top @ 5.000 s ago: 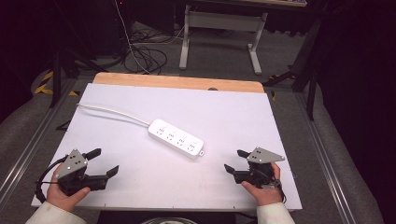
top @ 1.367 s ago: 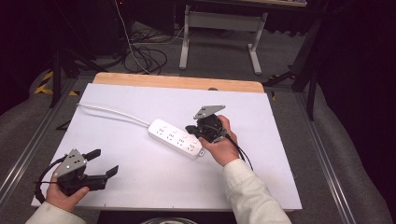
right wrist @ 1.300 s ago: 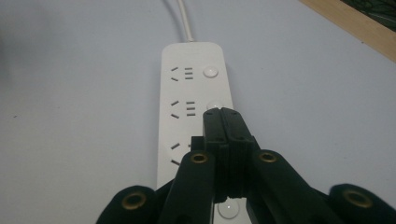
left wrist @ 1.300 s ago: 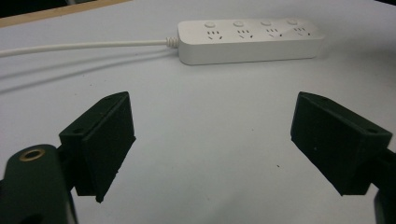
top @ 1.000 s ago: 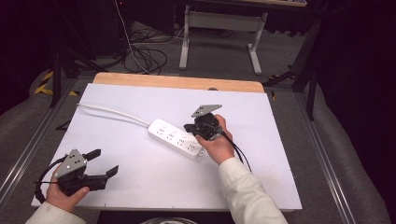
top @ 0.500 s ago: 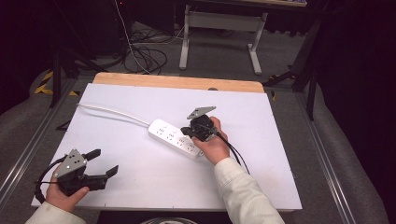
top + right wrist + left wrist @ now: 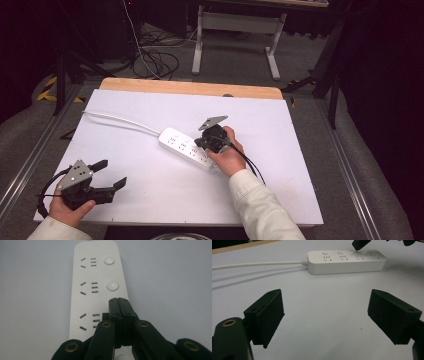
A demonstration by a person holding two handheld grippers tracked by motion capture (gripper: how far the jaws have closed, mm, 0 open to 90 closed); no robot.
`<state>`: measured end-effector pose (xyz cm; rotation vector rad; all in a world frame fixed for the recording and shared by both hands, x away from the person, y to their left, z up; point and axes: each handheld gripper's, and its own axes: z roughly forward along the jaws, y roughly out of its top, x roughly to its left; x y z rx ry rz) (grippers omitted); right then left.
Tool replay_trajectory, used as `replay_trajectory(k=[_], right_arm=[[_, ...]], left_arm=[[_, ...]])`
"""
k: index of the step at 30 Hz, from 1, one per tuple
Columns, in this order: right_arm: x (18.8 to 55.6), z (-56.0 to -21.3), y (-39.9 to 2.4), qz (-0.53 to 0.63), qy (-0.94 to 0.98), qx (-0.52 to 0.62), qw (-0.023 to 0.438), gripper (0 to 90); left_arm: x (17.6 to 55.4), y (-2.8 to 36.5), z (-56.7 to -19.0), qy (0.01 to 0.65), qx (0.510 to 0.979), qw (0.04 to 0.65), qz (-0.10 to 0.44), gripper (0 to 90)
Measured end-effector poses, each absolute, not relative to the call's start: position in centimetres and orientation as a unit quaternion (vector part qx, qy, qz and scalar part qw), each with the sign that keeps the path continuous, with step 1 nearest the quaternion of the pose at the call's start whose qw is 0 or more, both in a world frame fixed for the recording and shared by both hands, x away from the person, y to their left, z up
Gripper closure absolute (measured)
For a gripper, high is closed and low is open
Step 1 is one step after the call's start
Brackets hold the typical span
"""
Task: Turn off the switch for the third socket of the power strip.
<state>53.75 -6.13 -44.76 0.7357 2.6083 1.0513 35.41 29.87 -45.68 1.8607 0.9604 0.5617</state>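
1. The right claw [image 7: 119, 301] was clenched with nothing between its jaws, and its tip was on the third button of the power strip [image 7: 96, 285].
2. The power strip [image 7: 187, 148] lay near the middle of the white desk [image 7: 150, 200], its cord running to the left.
3. The step in hand seemed to be pressing this switch.
4. The next move probably needed a straight push down, then a lift.
5. The left claw [image 7: 111, 175] was released and rested well apart, near the front corner.
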Motion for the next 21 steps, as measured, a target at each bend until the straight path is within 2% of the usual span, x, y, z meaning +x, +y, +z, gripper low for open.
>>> replay_trajectory(k=[21], right_arm=[[53.71,-45.01,-5.84,0.349,0.896,0.245,0.121,90.0]], left_arm=[[35.43,29.87,-45.7,0.392,0.758,0.468,0.229,13.9]])
